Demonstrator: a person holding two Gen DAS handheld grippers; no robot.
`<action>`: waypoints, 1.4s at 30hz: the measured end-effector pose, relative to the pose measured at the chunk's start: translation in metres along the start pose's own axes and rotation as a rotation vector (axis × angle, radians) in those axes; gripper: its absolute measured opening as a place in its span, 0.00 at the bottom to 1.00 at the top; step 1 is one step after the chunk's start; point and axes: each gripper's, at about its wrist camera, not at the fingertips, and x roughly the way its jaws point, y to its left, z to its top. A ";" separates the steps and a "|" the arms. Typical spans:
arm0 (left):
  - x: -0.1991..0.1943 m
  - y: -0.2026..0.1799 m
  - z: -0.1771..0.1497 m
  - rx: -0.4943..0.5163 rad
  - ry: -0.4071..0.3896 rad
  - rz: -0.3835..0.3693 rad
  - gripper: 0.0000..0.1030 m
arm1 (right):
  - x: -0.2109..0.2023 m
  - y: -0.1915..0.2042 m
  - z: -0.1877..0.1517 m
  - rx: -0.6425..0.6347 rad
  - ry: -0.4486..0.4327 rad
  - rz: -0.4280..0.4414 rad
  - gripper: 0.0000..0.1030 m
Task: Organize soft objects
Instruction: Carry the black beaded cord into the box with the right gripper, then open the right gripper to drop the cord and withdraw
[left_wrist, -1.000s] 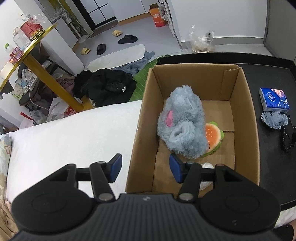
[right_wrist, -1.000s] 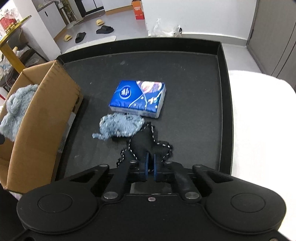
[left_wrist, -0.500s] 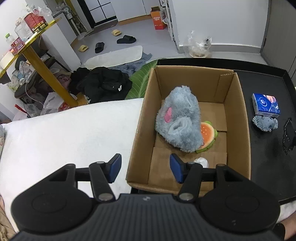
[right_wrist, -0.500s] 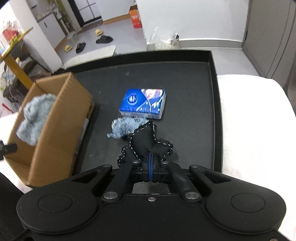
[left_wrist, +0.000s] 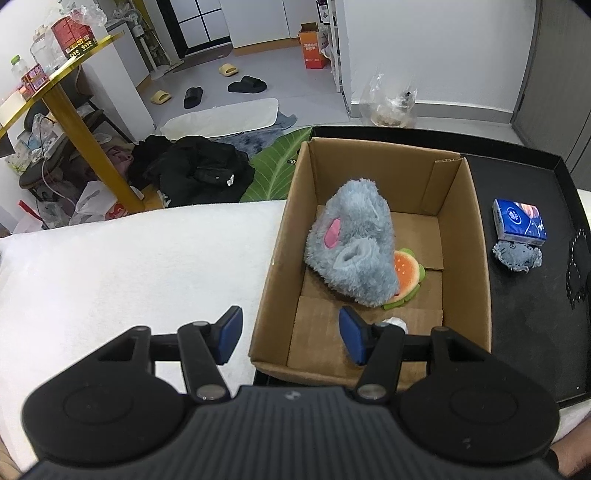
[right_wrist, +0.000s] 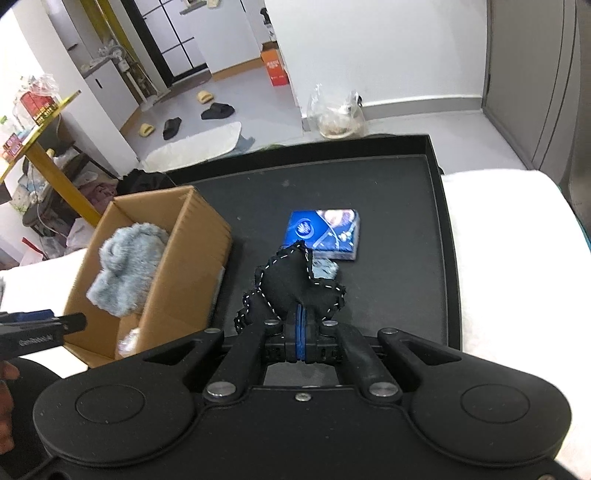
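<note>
Above the black tray (right_wrist: 439, 236), the right gripper (right_wrist: 300, 328) is lifting the black star pillow (right_wrist: 291, 284), fingers pinching it, likely heading for the cardboard box (left_wrist: 480, 266); the left gripper (left_wrist: 290, 334) is hovering with fingers spread, holding nothing.

Grey plush (left_wrist: 354, 243) fills the cardboard box (left_wrist: 480, 258); left tongs (left_wrist: 290, 330) gape empty.

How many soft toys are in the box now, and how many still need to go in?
Two sit in the cardboard box: the fluffy grey plush and the burger toy. The right gripper is shut on the black stitched toy, off the tray. The small grey-blue toy and tissue pack wait on the black tray. The left gripper is open, empty.
</note>
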 end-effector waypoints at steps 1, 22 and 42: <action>0.000 0.001 0.000 -0.004 -0.001 -0.004 0.55 | -0.002 0.003 0.001 -0.001 -0.009 0.001 0.00; 0.008 0.017 0.001 -0.089 -0.023 -0.055 0.55 | -0.009 0.077 0.023 -0.095 -0.105 0.116 0.00; 0.032 0.047 0.002 -0.247 0.036 -0.102 0.13 | 0.018 0.124 0.032 -0.161 -0.070 0.107 0.00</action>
